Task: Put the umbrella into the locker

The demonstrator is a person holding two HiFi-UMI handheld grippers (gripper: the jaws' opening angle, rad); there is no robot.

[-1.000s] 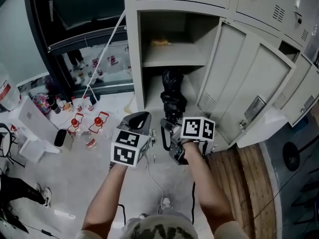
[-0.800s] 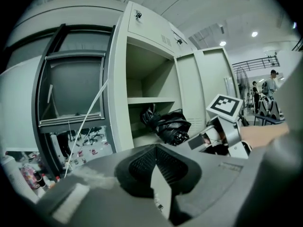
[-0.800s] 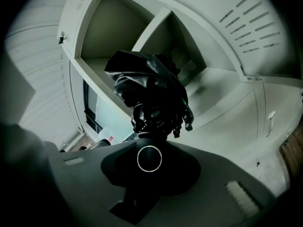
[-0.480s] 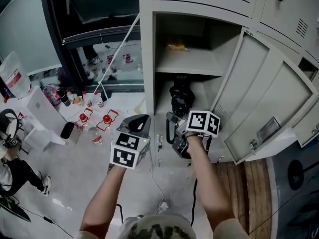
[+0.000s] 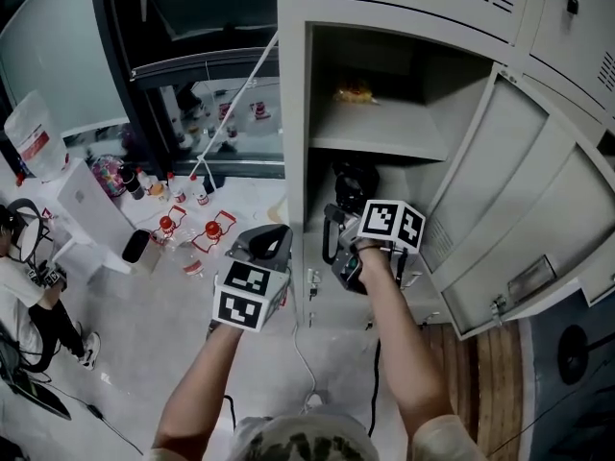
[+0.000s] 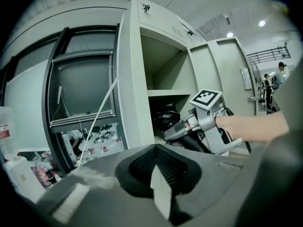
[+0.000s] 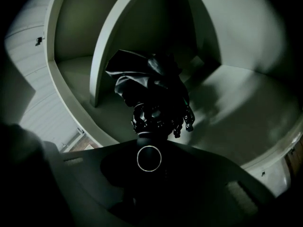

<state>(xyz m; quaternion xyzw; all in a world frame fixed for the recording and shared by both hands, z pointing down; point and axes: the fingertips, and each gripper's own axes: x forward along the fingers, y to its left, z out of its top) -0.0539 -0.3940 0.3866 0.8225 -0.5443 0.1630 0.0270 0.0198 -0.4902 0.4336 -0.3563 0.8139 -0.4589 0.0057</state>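
Observation:
The black folded umbrella (image 5: 354,182) pokes into the lower compartment of the open grey locker (image 5: 293,113), under its shelf (image 5: 384,140). My right gripper (image 5: 338,227) is shut on the umbrella's handle just outside the opening. In the right gripper view the handle's ringed end sits between the jaws of this gripper (image 7: 149,150), and the bunched canopy (image 7: 149,86) points into the compartment. The left gripper (image 5: 267,241) hovers to the left of the locker front, jaws together with nothing in them. In the left gripper view, the right gripper (image 6: 182,129) and the umbrella (image 6: 165,117) show past the left gripper (image 6: 158,183).
The locker door (image 5: 519,219) stands swung open to the right. A small yellow item (image 5: 354,92) lies on the upper shelf. Red-capped bottles (image 5: 192,233) stand on the floor at left, near a seated person (image 5: 24,277). A white cable (image 5: 303,353) trails on the floor.
Both grippers have moved toward the locker. The umbrella has gone deeper into the lower compartment with the right gripper still holding it.

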